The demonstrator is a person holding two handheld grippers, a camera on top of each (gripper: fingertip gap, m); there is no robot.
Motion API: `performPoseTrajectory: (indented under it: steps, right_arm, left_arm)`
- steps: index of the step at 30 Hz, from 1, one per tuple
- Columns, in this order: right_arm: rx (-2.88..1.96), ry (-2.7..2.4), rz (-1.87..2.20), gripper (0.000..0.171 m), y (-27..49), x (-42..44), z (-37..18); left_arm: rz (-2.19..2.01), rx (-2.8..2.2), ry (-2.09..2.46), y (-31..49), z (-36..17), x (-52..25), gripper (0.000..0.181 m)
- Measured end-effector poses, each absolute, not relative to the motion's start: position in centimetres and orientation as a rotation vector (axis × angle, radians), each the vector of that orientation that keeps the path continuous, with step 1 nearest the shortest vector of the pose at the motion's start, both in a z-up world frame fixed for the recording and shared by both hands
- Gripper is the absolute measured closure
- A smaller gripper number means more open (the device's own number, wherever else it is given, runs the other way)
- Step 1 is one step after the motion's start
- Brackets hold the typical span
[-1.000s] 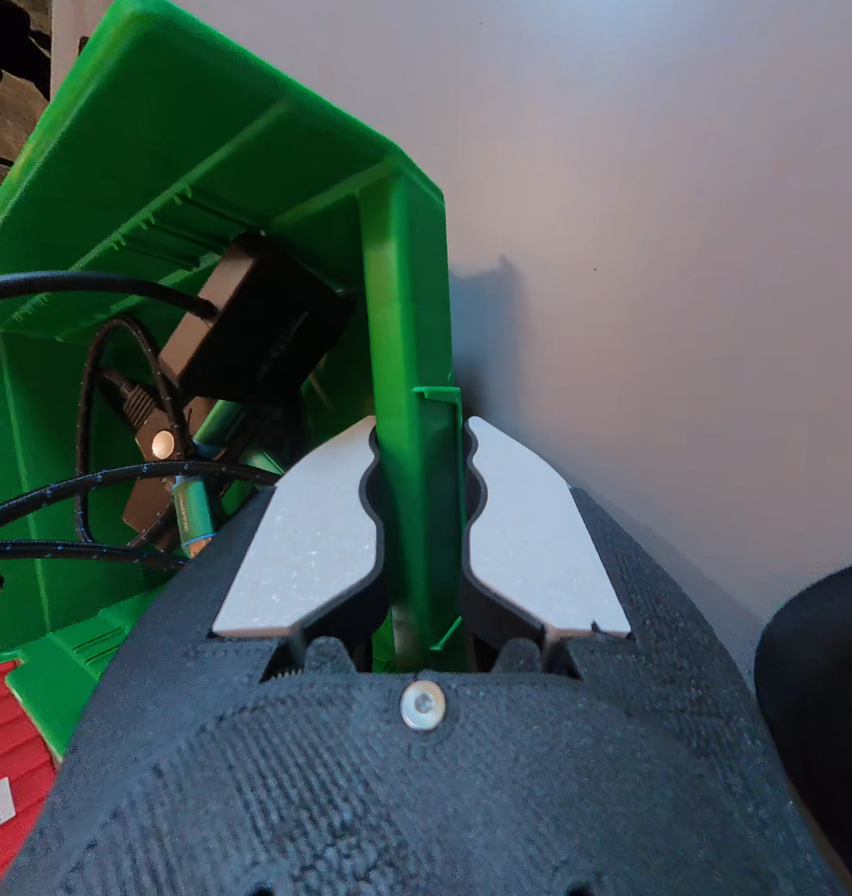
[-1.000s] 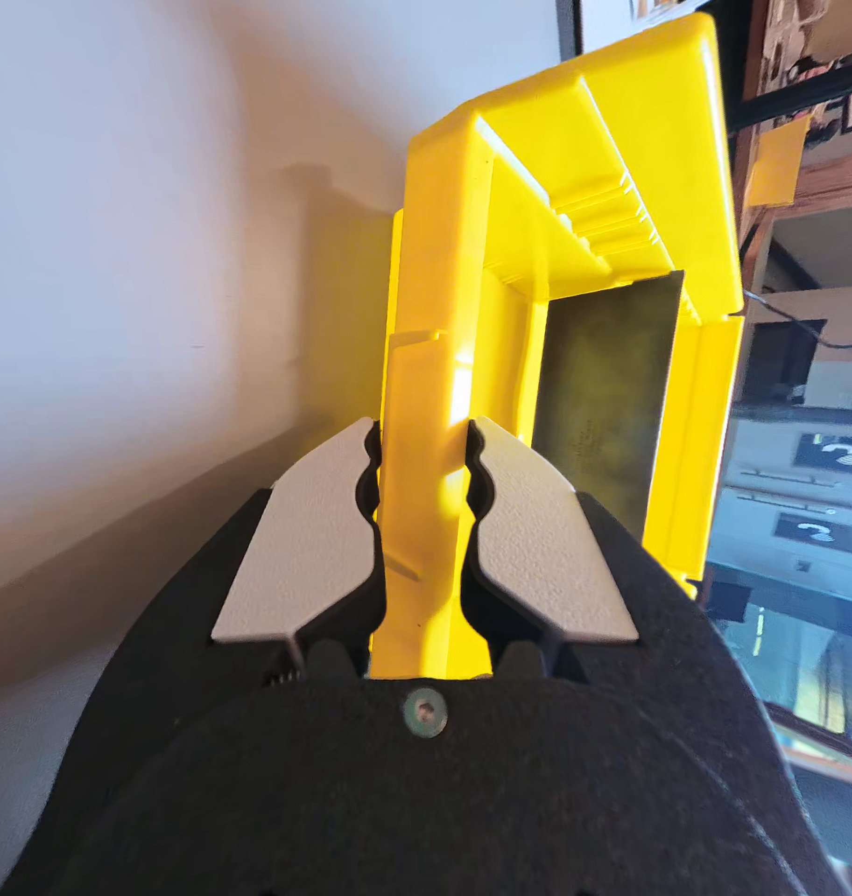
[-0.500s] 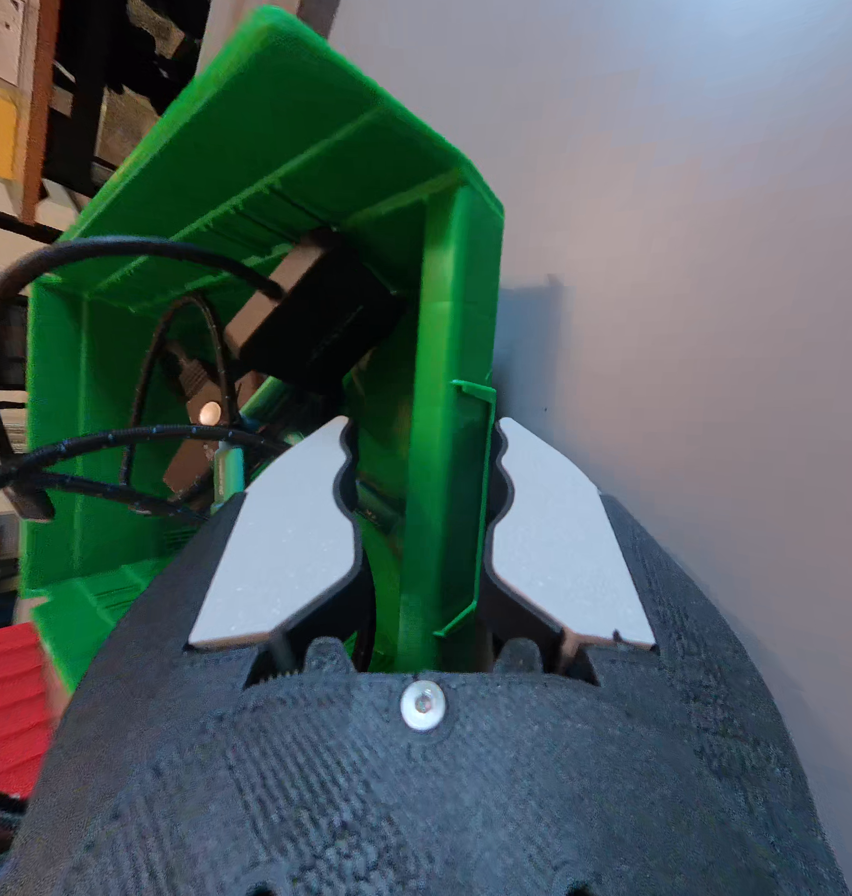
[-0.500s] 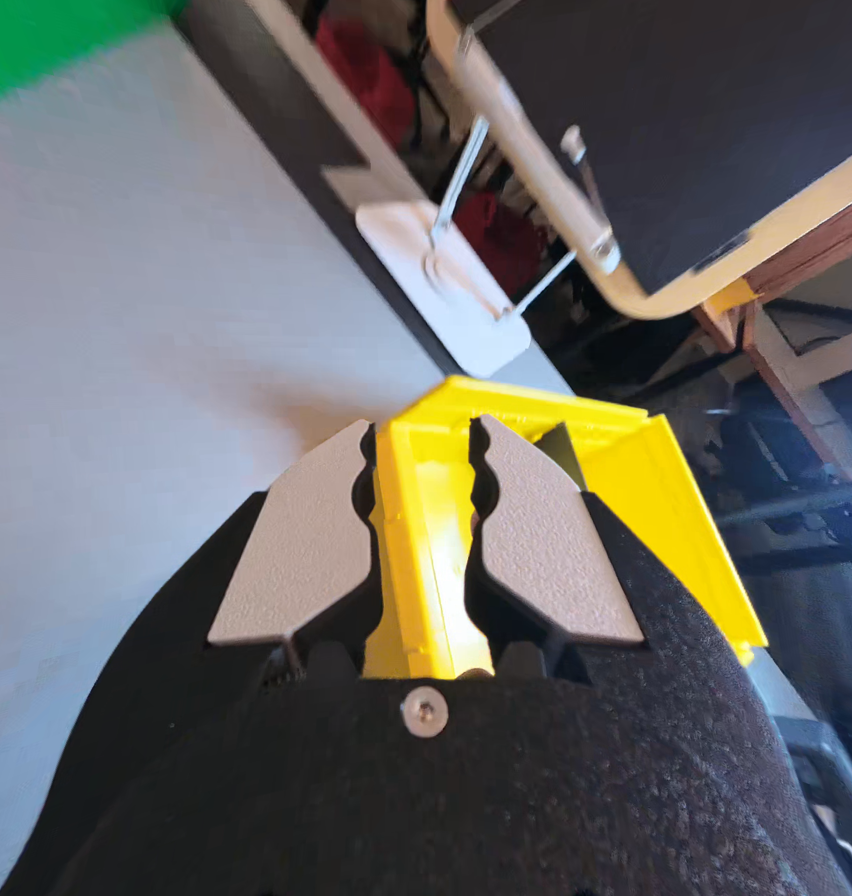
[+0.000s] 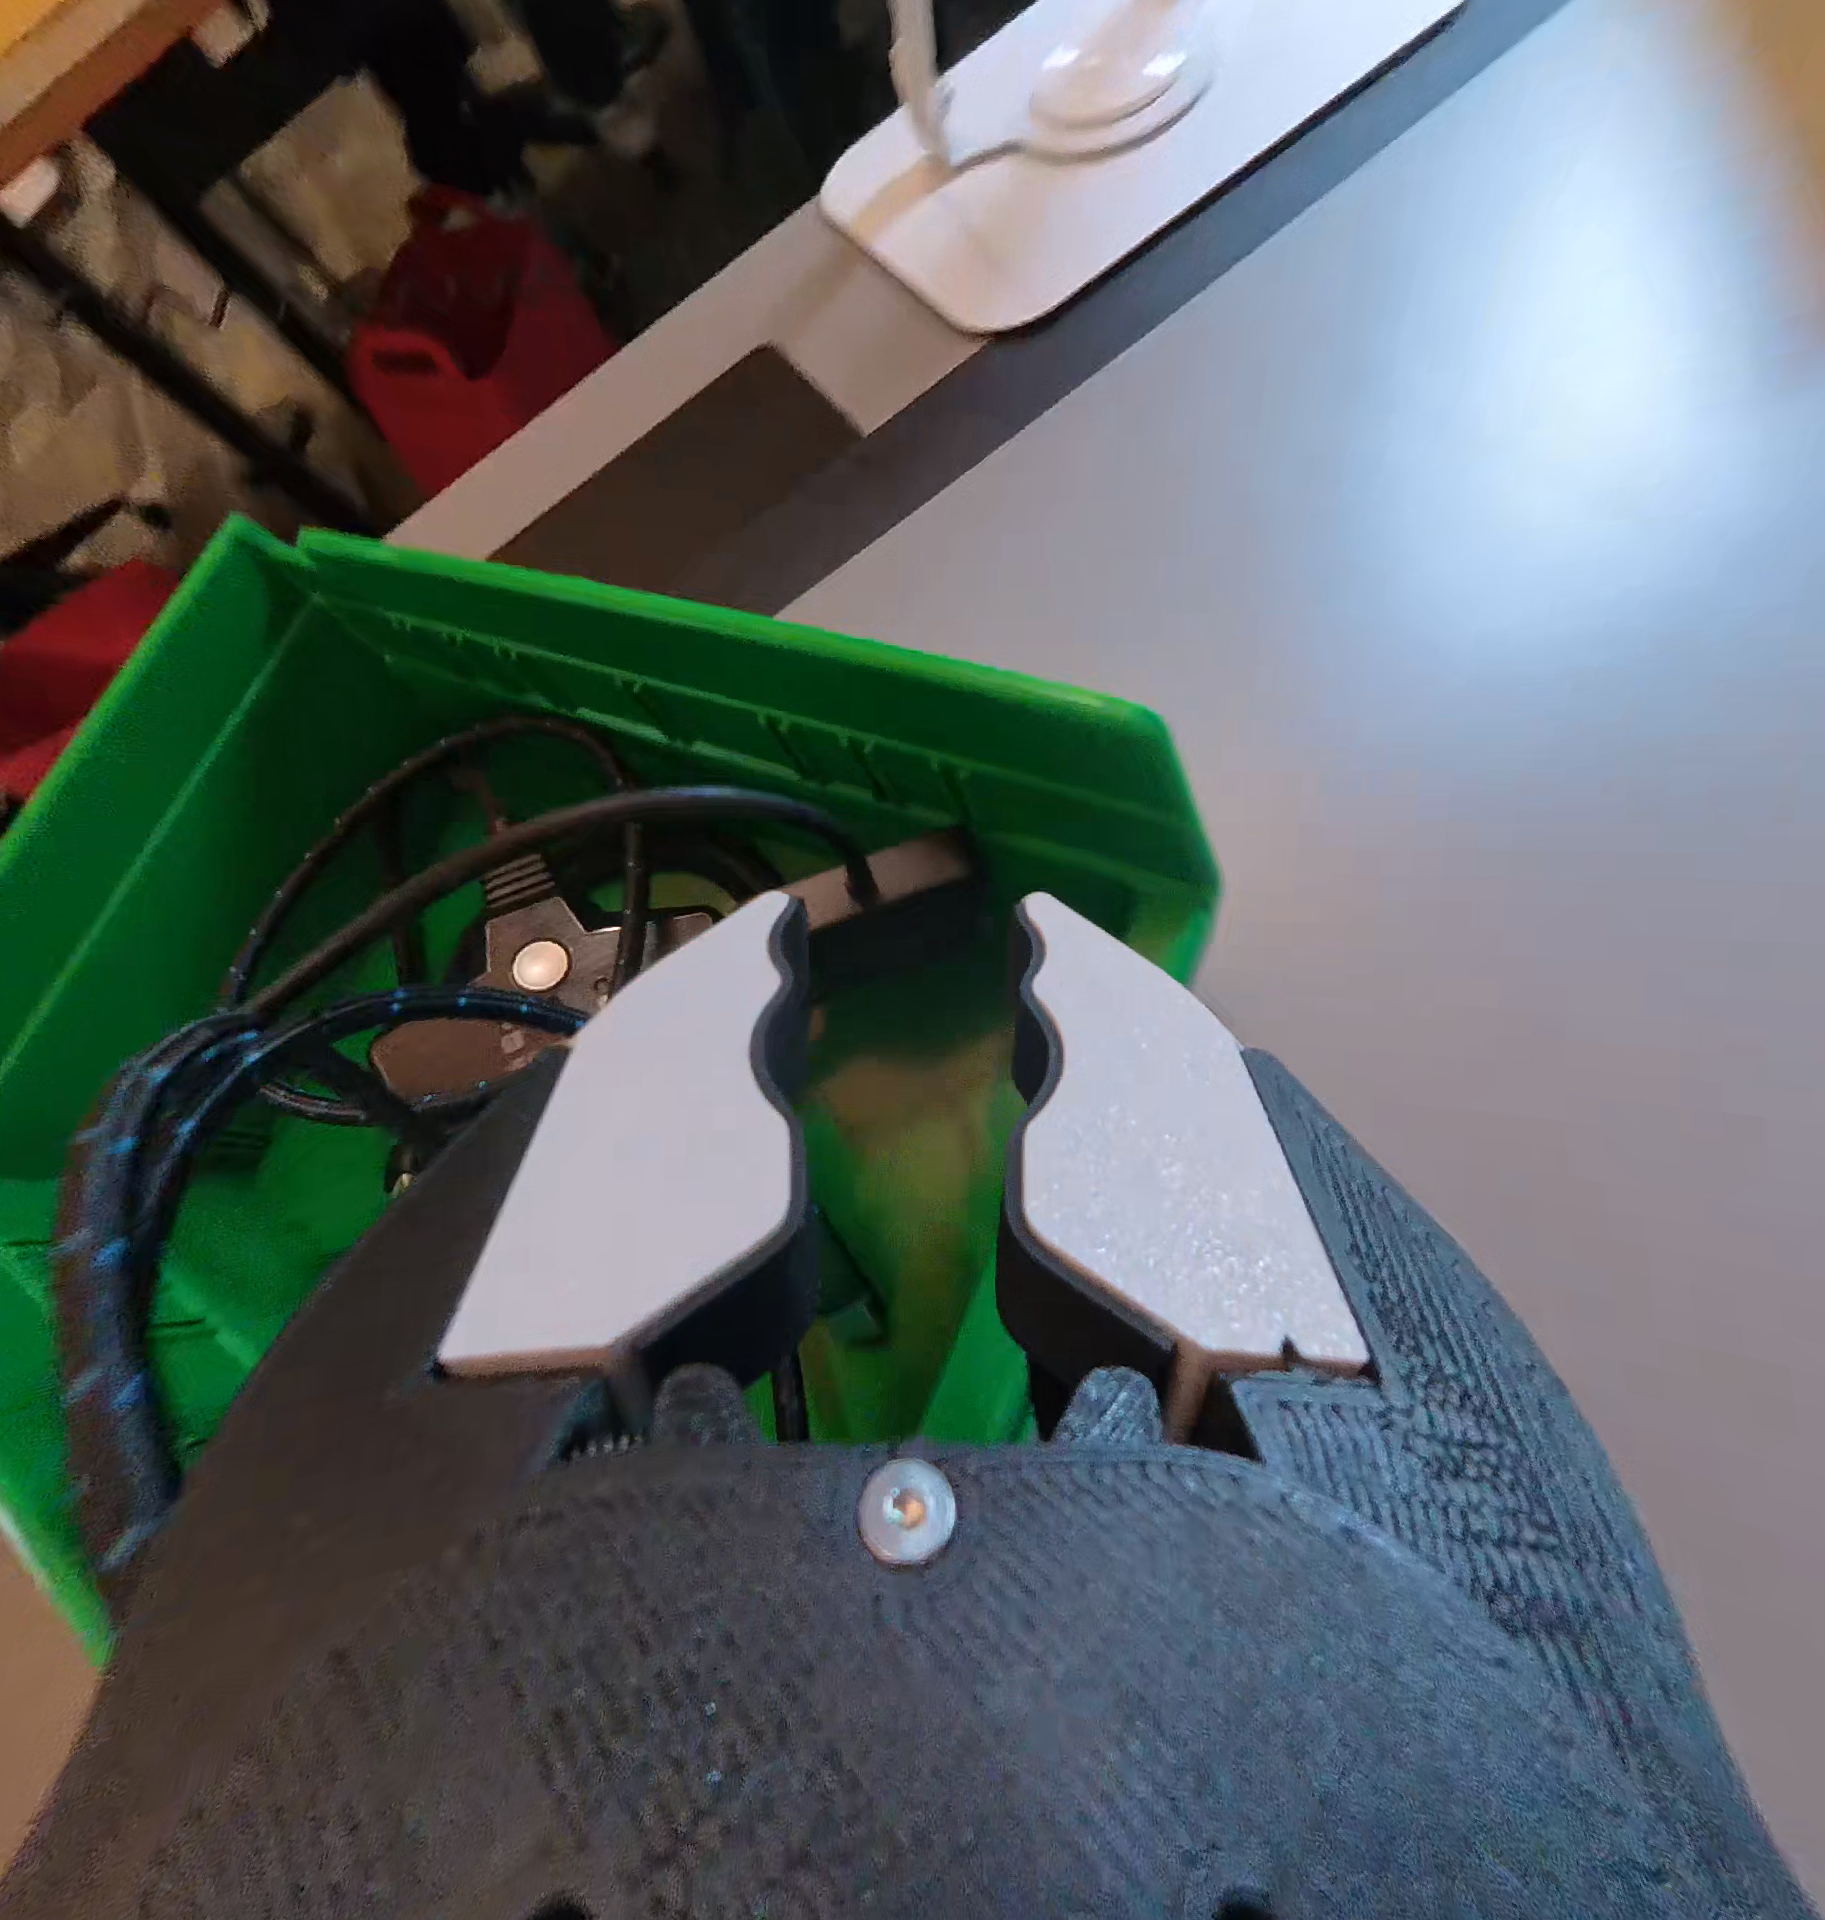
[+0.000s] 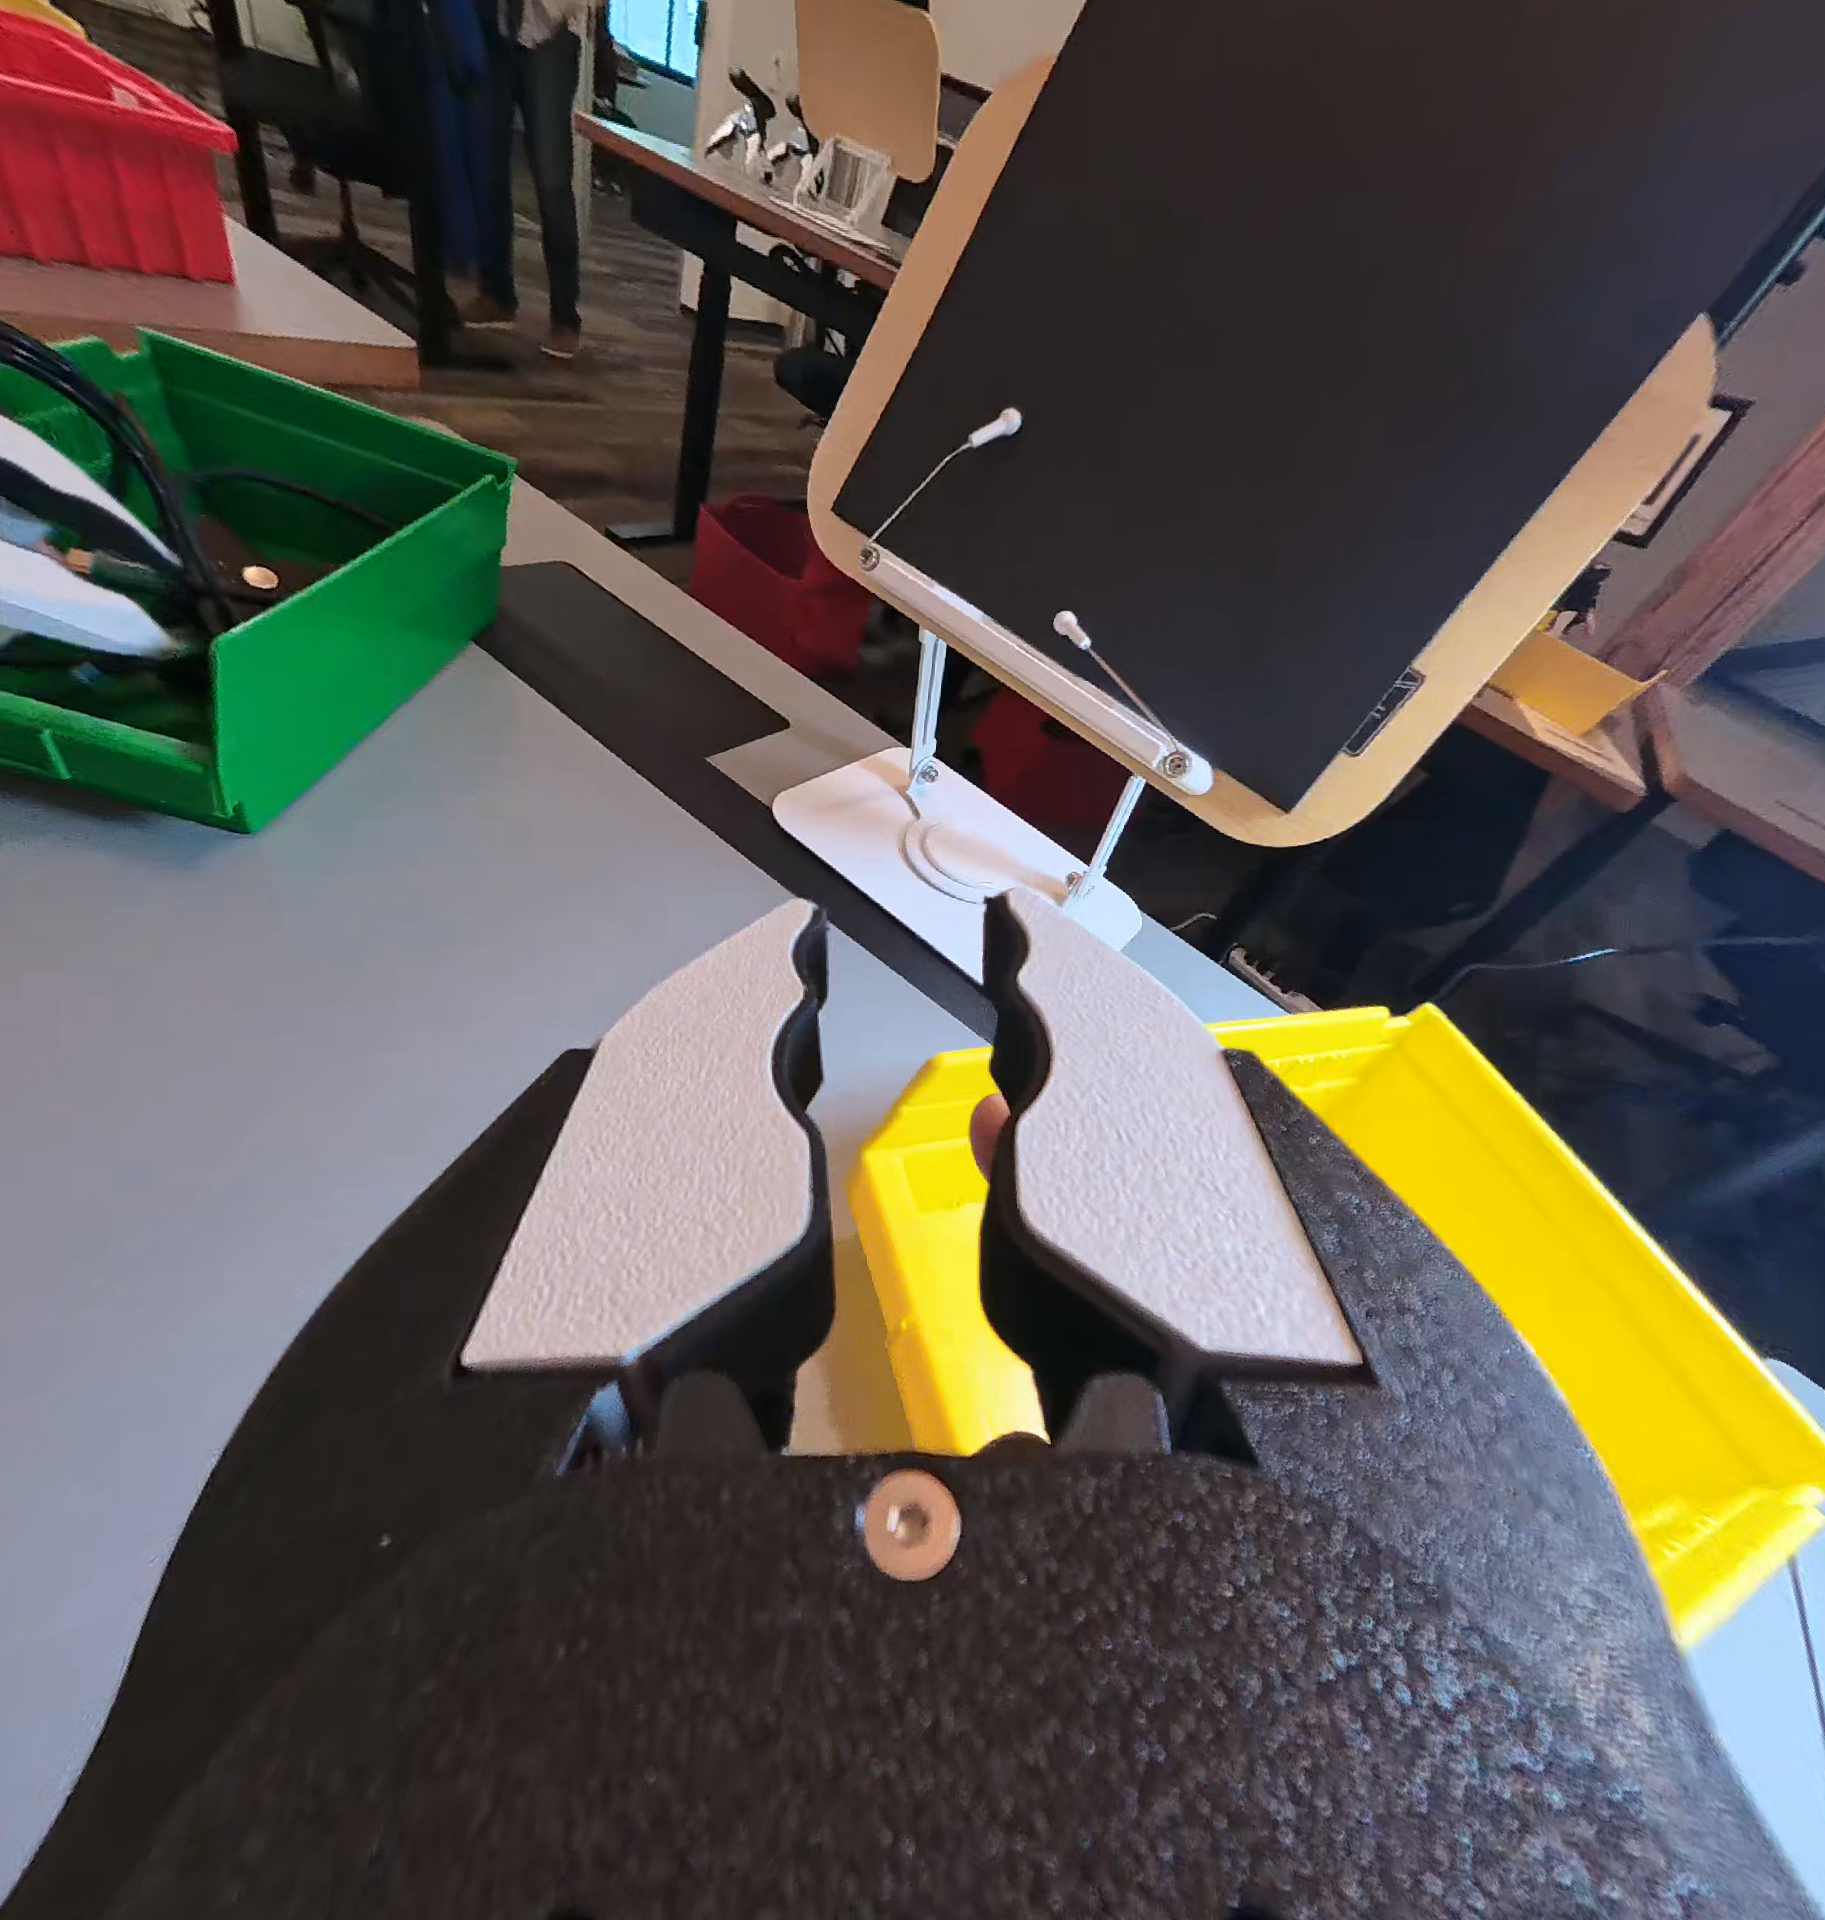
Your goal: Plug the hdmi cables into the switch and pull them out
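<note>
Tools (image 5: 903, 925) (image 6: 903, 920) agape over bins (image 5: 212, 831) (image 6: 1510, 1247)

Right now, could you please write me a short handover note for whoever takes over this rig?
Left gripper: open, jaws apart over the near wall of the green bin, holding nothing.
Right gripper: open, empty, above the left edge of the yellow bin.
Both bins sit on the grey table, green to the left, yellow to the right.
The black switch and the tangled HDMI cables lie inside the green bin.
Done: both bins are set down.
Left: I cannot tell whether any cable is plugged in; plugging and unplugging appear not yet started.
</note>
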State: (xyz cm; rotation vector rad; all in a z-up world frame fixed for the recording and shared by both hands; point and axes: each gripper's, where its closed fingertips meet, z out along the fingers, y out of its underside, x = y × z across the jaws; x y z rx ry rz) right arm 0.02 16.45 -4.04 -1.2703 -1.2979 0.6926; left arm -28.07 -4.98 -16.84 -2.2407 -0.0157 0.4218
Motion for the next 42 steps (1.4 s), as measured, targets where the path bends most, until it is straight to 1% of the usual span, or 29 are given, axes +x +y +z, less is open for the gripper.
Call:
performPoseTrajectory:
  steps: [1, 2, 4, 6, 9, 12, 16, 20, 22, 25, 27, 28, 29, 31, 32, 33, 34, 36, 38, 40, 42]
  right_arm:
    - [-1.266, -1.29, 0.694, 0.143, 16.5, 0.4, -3.7]
    - [-1.259, -1.277, 0.697, 0.144, 16.6, 0.8, -3.3]
    - [-1.251, -1.256, 0.703, 0.145, 16.9, 1.7, -2.5]
    - [-1.235, -1.233, 0.707, 0.147, 17.3, 2.7, -1.7]
    - [-1.206, -1.182, 0.757, 0.15, 17.8, 3.5, -0.1]
    - [-1.181, -1.167, 0.873, 0.15, 16.7, 2.7, 0.9]
    - [-1.097, -1.248, 0.889, 0.149, 13.6, 1.2, 1.0]
    - [-0.998, -1.315, 0.948, 0.142, 9.4, -0.1, 1.5]
    - [-0.974, -1.34, 0.968, 0.133, 7.6, -0.9, 1.3]
    - [-0.994, -1.361, 1.073, 0.121, 5.6, -2.2, 0.4]
    - [-1.026, -1.381, 1.156, 0.119, 4.9, -3.1, -0.7]
    - [-1.023, -1.392, 1.194, 0.126, 4.6, -3.3, -1.1]
    - [-0.991, -1.386, 1.226, 0.138, 4.4, -3.3, -1.1]
    - [-0.933, -1.436, 1.253, 0.153, 4.1, -2.8, -1.2]
    - [-0.944, -1.461, 1.24, 0.157, 4.2, -2.5, -1.3]
    - [-0.946, -1.458, 1.2, 0.157, 4.8, -2.2, -1.0]
    - [-0.942, -1.457, 1.163, 0.157, 5.4, -1.7, -0.7]
    - [-0.996, -1.503, 1.132, 0.157, 6.7, -0.6, -0.6]
    - [-1.052, -1.524, 1.114, 0.157, 8.3, 0.5, -0.8]
    - [-1.096, -1.582, 1.18, 0.157, 8.6, 1.6, -1.3]
    - [-1.14, -1.605, 1.293, 0.157, 8.3, 2.2, -1.4]
  left_arm:
    - [0.473, -2.248, -0.061, -4.3, -17.4, -29.2, 0.141]
    - [0.523, -2.234, -0.09, -3.7, -17.6, -30.3, 0.145]
    - [0.452, -2.197, -0.081, -2.3, -17.6, -30.3, 0.171]
    - [0.4, -2.184, -0.099, -2.1, -16.7, -30.1, 0.176]
    - [0.449, -2.067, -0.088, -2.8, -11.5, -29.8, 0.176]
    - [0.408, -1.895, -0.06, -3.0, -4.6, -27.6, 0.176]
    - [0.138, -1.604, -0.014, -2.3, 4.2, -21.9, 0.177]
    - [-0.074, -1.425, 0.062, -0.5, 8.4, -15.6, 0.177]
    - [-0.157, -1.389, 0.11, 0.6, 8.8, -12.5, 0.177]
    - [-0.319, -1.377, 0.2, 2.3, 7.5, -7.6, 0.177]
    - [-0.404, -1.421, 0.263, 3.3, 6.0, -4.9, 0.176]
    - [-0.435, -1.428, 0.284, 3.6, 5.4, -3.9, 0.177]
    - [-0.462, -1.426, 0.293, 3.7, 5.0, -3.3, 0.176]
    - [-0.485, -1.426, 0.281, 3.9, 4.6, -3.5, 0.176]
    - [-0.511, -1.454, 0.282, 3.9, 4.1, -3.7, 0.174]
    - [-0.536, -1.495, 0.289, 3.9, 3.5, -3.9, 0.172]
    - [-0.546, -1.543, 0.319, 3.7, 2.8, -4.0, 0.165]
    - [-0.502, -1.648, 0.466, 2.5, 1.1, -3.6, 0.163]
    - [-0.285, -1.711, 0.604, 1.8, -0.1, -4.0, 0.161]
    - [-0.002, -1.663, 0.679, 1.7, 0.4, -4.7, 0.161]
    - [0.145, -1.63, 0.784, 1.3, 0.5, -3.9, 0.157]
